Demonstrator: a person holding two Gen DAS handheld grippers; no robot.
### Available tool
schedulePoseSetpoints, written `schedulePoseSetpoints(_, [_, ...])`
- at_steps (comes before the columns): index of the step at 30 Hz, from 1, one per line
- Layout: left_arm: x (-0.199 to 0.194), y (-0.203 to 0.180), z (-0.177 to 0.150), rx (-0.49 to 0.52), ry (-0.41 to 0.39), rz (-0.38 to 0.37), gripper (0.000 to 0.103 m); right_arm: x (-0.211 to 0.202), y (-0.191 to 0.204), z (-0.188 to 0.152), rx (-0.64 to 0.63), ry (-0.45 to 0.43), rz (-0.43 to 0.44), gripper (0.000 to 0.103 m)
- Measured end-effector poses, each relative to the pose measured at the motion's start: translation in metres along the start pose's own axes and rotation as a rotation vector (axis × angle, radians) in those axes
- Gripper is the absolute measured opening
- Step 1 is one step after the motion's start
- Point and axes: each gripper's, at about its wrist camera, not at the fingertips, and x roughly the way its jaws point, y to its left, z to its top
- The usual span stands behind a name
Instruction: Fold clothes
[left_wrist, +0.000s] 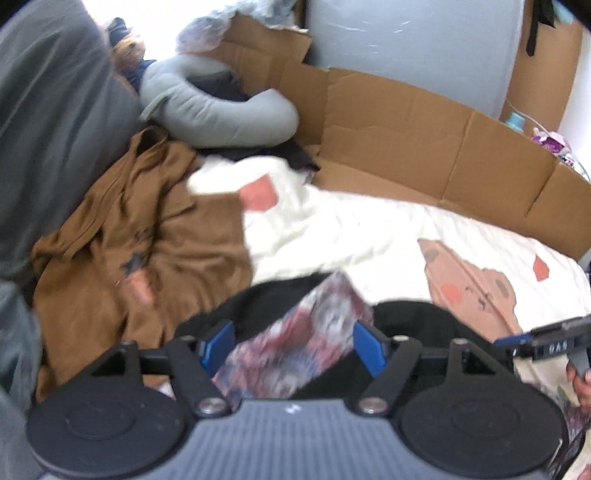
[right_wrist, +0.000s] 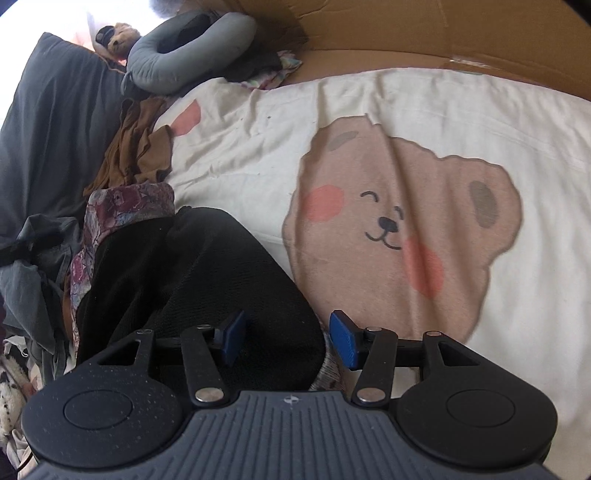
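The garment in hand is a black garment (right_wrist: 207, 280) with a floral patterned lining (left_wrist: 291, 343); it lies on the bed, at the near edge of a cream bedspread (right_wrist: 424, 122) printed with a bear face. The left tool (left_wrist: 293, 349) stands wide, its blue pads on either side of the patterned cloth without visibly pressing it; the right tool (right_wrist: 288, 341) stands moderately wide, one pad over the black fabric and the other just beside its hem, nothing clamped. This placement suggests that both tools sit at the garment's near edge to release or take a fresh hold for a fold; which of the two cannot be told.

A brown garment (left_wrist: 147, 236) lies crumpled beside the black one, probably awaiting its turn; a grey curved pillow (left_wrist: 218, 107) and a soft toy (right_wrist: 120, 37) rest at the head of the bed; a dark grey pillow (right_wrist: 51, 122) lies along one side. Flattened cardboard (left_wrist: 424, 147) lines the far edge of the bed against the wall; the left view is blurred.
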Motion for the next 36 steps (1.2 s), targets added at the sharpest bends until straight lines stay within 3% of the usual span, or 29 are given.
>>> schedulePoseSetpoints(13, [0.047,-0.021,0.018,-0.028,-0.004,-0.049,0.076,0.020,0.008,0.005,-0.026,0.027,0.013,0.058])
schedulePoseSetpoints(22, [0.069,-0.035,0.010,-0.004,0.052,-0.073,0.076,0.028,0.023,-0.001,-0.083,0.063,0.064,0.056])
schedulePoseSetpoints(25, [0.074,-0.037,0.004,0.013,0.084,-0.053,0.074,0.028,0.026,-0.003,-0.094,0.073,0.084,0.047])
schedulePoseSetpoints(26, [0.075,-0.036,0.002,0.015,0.091,-0.043,0.073,0.029,0.026,-0.003,-0.098,0.073,0.084,0.038])
schedulePoseSetpoints(27, [0.076,-0.035,0.000,0.015,0.097,-0.034,0.066,0.028,0.027,-0.004,-0.103,0.075,0.085,0.023])
schedulePoseSetpoints(30, [0.074,-0.032,-0.007,0.010,0.115,-0.019,0.036,0.025,0.027,-0.006,-0.117,0.080,0.085,0.009])
schedulePoseSetpoints(31, [0.073,-0.030,-0.009,0.005,0.118,-0.025,0.025,0.024,0.027,-0.006,-0.105,0.085,0.084,0.009])
schedulePoseSetpoints(33, [0.068,-0.027,-0.009,-0.010,0.110,-0.040,0.015,0.018,0.026,-0.003,-0.087,0.076,0.092,0.007])
schedulePoseSetpoints(36, [0.060,-0.024,-0.007,-0.037,0.094,-0.062,0.010,0.004,0.026,0.000,-0.072,0.048,0.073,0.007])
